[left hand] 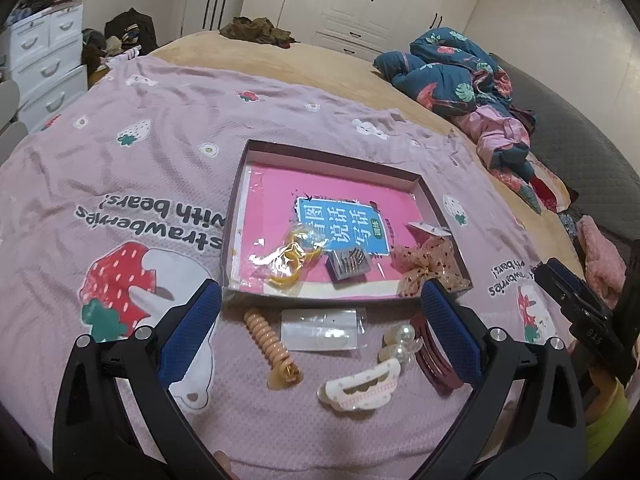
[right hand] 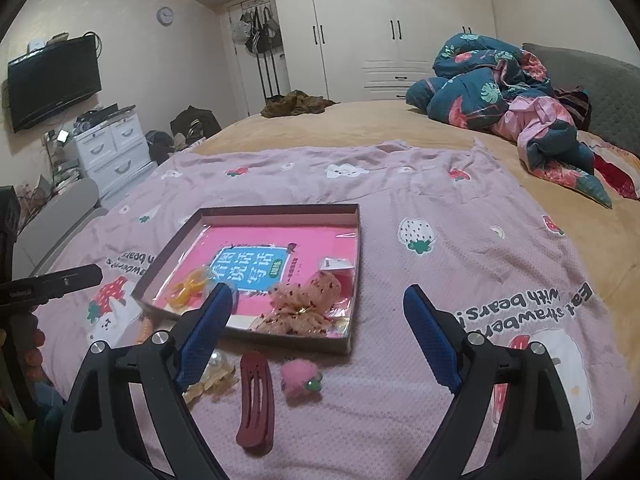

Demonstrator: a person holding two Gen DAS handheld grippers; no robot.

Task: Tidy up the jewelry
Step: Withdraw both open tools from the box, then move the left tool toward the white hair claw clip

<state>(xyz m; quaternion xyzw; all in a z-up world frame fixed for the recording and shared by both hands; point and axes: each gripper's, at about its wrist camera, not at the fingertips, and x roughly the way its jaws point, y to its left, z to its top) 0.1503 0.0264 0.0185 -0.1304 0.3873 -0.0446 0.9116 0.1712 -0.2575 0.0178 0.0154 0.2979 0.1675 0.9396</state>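
Both the left claw [left hand: 320, 300] and the right claw [right hand: 318, 304] gape wide with nothing between their blue pads, above a pink strawberry blanket [left hand: 160, 168] spread on the bed. Nearest on the blanket lie a white hair clip [left hand: 360, 390], a dark red clip [right hand: 255, 404], a pearl piece [left hand: 400, 344], a coiled tan clip [left hand: 272, 344] and a pink fuzzy piece [right hand: 300, 380]. Just beyond, the shallow box [left hand: 240, 184] holds a yellow piece in plastic [left hand: 288, 256], a small silver comb [left hand: 349, 263] and a dotted bow [right hand: 304, 304], all on a pink book [left hand: 272, 192].
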